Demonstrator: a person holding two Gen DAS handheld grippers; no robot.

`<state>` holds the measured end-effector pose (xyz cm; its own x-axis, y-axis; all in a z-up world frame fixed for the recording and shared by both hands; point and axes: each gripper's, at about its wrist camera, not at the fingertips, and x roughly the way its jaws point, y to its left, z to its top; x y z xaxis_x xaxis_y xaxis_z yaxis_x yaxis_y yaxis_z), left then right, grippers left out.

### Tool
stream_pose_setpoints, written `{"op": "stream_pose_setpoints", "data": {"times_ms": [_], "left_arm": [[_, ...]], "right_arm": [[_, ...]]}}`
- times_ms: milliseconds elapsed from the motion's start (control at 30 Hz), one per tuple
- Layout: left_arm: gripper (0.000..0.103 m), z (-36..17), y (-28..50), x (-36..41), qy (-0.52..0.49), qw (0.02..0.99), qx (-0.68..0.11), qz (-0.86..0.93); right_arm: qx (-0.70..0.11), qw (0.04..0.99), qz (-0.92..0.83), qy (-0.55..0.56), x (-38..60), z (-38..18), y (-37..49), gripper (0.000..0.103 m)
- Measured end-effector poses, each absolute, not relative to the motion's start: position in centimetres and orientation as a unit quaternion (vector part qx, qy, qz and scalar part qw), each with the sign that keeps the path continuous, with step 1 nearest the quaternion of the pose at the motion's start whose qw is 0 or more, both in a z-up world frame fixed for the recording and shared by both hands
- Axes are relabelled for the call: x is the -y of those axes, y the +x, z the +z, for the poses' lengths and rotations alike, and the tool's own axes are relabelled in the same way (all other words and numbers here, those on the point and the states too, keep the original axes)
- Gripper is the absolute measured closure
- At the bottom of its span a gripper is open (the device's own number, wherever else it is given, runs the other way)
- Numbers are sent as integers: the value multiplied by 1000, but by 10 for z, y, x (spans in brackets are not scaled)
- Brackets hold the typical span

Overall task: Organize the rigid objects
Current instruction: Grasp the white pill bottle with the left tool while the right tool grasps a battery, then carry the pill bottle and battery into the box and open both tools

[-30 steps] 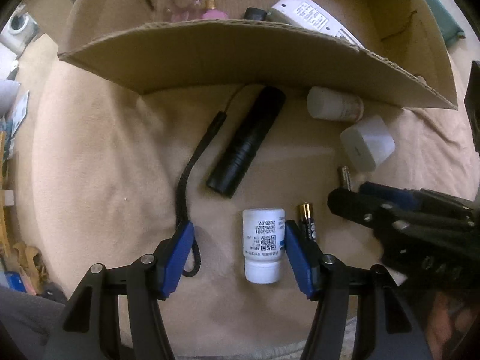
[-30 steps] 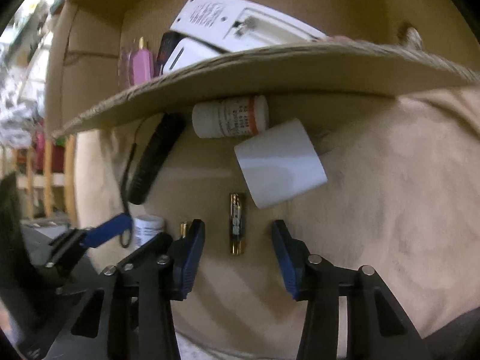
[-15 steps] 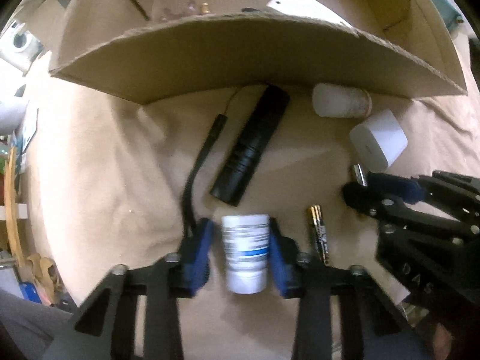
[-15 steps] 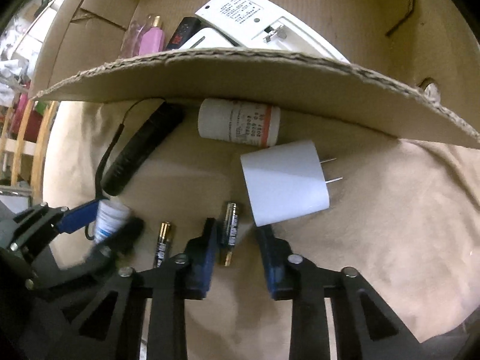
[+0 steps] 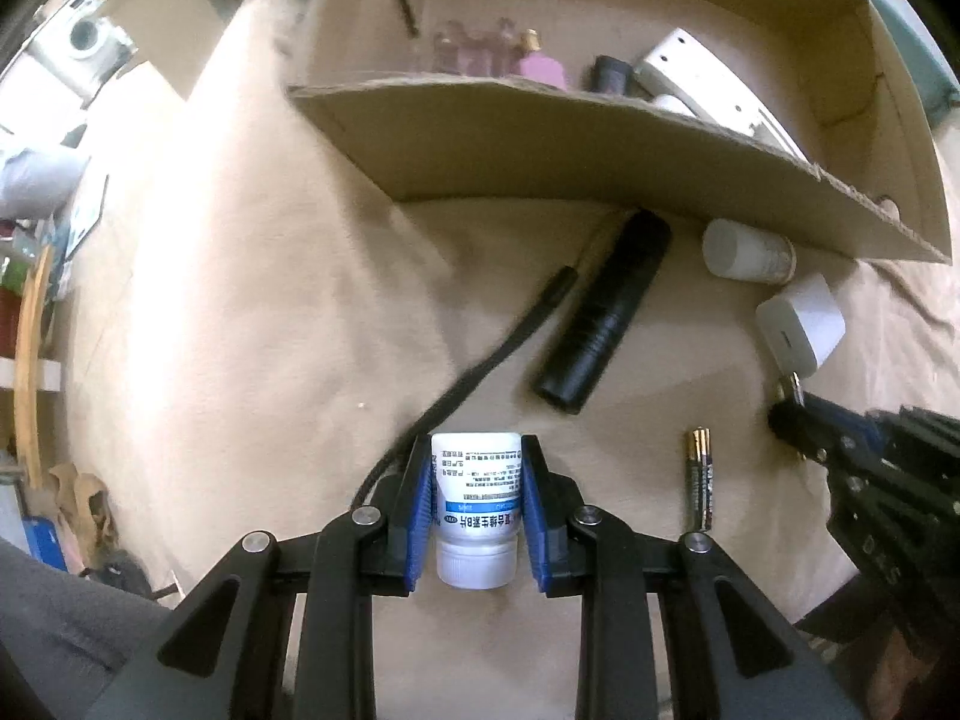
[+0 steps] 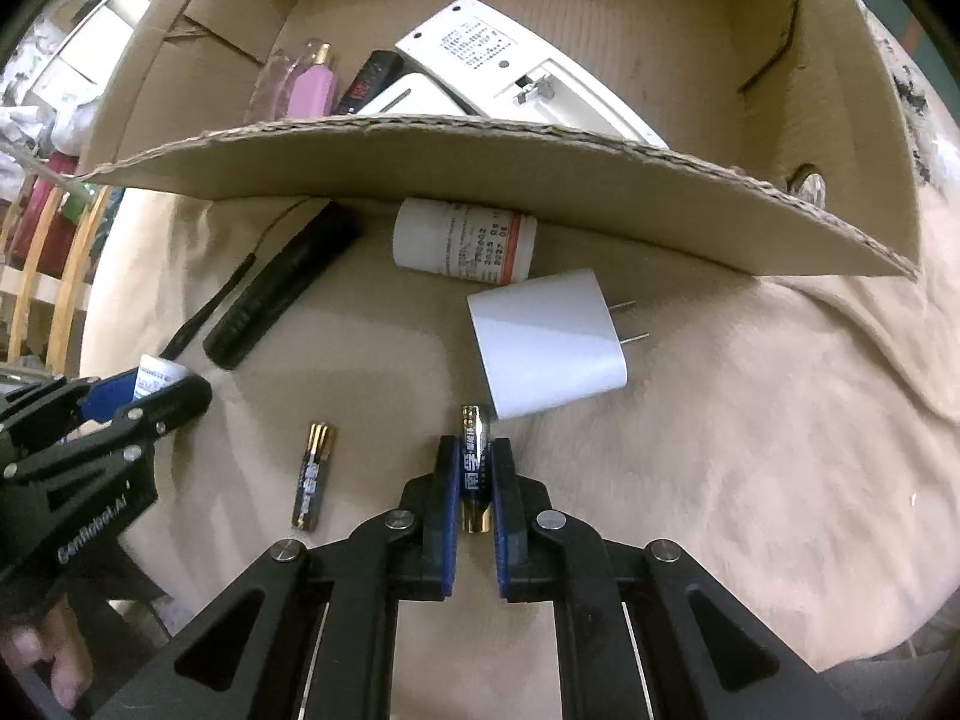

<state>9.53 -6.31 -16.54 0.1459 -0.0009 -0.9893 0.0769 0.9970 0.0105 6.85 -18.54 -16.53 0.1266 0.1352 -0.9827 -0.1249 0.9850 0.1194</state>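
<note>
The left tongs (image 5: pixel 477 510) are clenched on a small white pill bottle (image 5: pixel 476 507), blue pads squeezing its label. The right tongs (image 6: pixel 476 495) pinch 1 AA battery (image 6: pixel 476 468) lengthwise between their pads (its tip just beside the white charger (image 6: pixel 543 342)). A 2nd battery (image 6: pixel 312 483), a black flashlight (image 6: pixel 282 285) and another white bottle (image 6: pixel 465 240) lie on the beige cloth before the cardboard box (image 6: pixel 480 180). Risks, as I judge them: the slim, smooth battery could roll or pivot out of the pads, and either load could clip the box's raised front wall on the way in.
</note>
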Motion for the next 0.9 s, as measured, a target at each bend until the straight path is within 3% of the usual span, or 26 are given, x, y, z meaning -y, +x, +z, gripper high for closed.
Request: {"op": "stream_pose_setpoints", "data": {"times_ms": [467,700,900], "left_arm": [[79,-116,84,20,24,813,-581,-10],[79,-82,84,14,5,849,-528,-5],[79,-62,93,0,-29,847,-531,-13]], "right_arm": [[-610,783,114,42,201,-129,57,93],[-556,817,127,81,222,-92,50,93],[-503,849,129,101,237,-61,50,93]]}}
